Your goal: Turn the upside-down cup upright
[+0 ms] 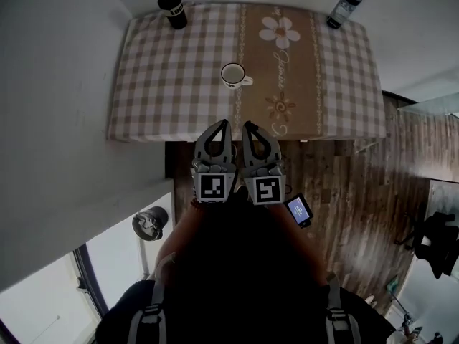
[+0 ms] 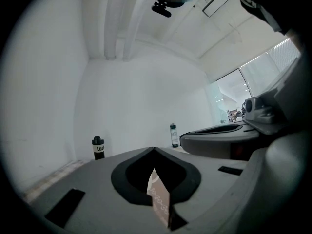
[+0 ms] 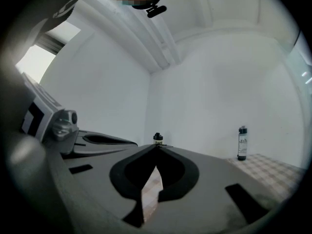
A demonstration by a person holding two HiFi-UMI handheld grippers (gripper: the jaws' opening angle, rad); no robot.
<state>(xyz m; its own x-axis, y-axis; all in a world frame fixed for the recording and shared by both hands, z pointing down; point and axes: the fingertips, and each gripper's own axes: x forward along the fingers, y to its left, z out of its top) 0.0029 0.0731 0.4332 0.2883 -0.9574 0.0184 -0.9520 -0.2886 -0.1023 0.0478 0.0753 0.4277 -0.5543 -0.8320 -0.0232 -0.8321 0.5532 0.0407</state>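
Observation:
A white cup (image 1: 234,74) with a handle to its right stands mouth-up near the middle of the checked tablecloth (image 1: 172,70). My left gripper (image 1: 226,123) and right gripper (image 1: 247,125) hang side by side just short of the table's near edge, below the cup, both shut with nothing between the jaws. In the left gripper view the jaw tips (image 2: 154,148) meet, and the right gripper's body fills the right side. In the right gripper view the jaw tips (image 3: 156,146) meet too. The cup is hidden behind the jaws in both gripper views.
A black tumbler (image 1: 172,9) stands at the table's far left corner and a dark bottle (image 1: 344,8) at the far right. White walls close in left and behind. Wooden floor lies to the right. A phone (image 1: 298,210) and a small pot (image 1: 149,223) lie near me.

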